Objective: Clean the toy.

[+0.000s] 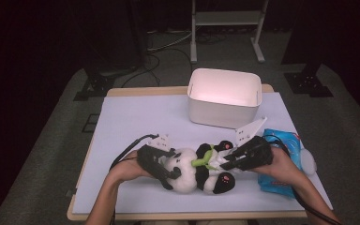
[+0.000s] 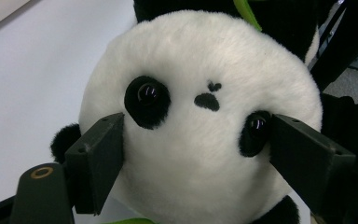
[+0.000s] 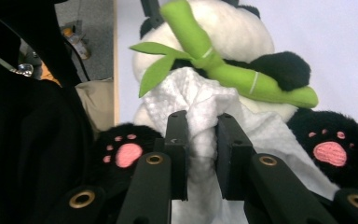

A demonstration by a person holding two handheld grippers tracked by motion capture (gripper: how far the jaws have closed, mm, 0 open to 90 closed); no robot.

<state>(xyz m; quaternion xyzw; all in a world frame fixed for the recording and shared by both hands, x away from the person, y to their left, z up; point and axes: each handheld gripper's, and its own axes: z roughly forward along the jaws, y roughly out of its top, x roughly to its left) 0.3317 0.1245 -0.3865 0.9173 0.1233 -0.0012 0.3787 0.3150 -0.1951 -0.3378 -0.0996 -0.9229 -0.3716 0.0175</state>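
A black-and-white plush panda (image 1: 187,176) lies on its back on the white table (image 1: 136,122), with a green bamboo stalk (image 3: 223,70) across its chest. My left gripper (image 1: 171,172) clasps the panda's head (image 2: 205,60), one jaw pressed against each cheek beside the eyes. A white textured cloth (image 3: 200,100) lies bunched over the panda's belly. My right gripper (image 3: 203,135) is shut on a fold of that cloth, between the two pink-padded paws (image 3: 331,151). From above, the right gripper (image 1: 227,161) comes in from the right over the panda's legs.
A white open bin (image 1: 225,96) stands at the back of the table, behind the panda. A blue packet (image 1: 288,140) lies at the right edge under my right forearm. The table's left half and back left are bare white surface.
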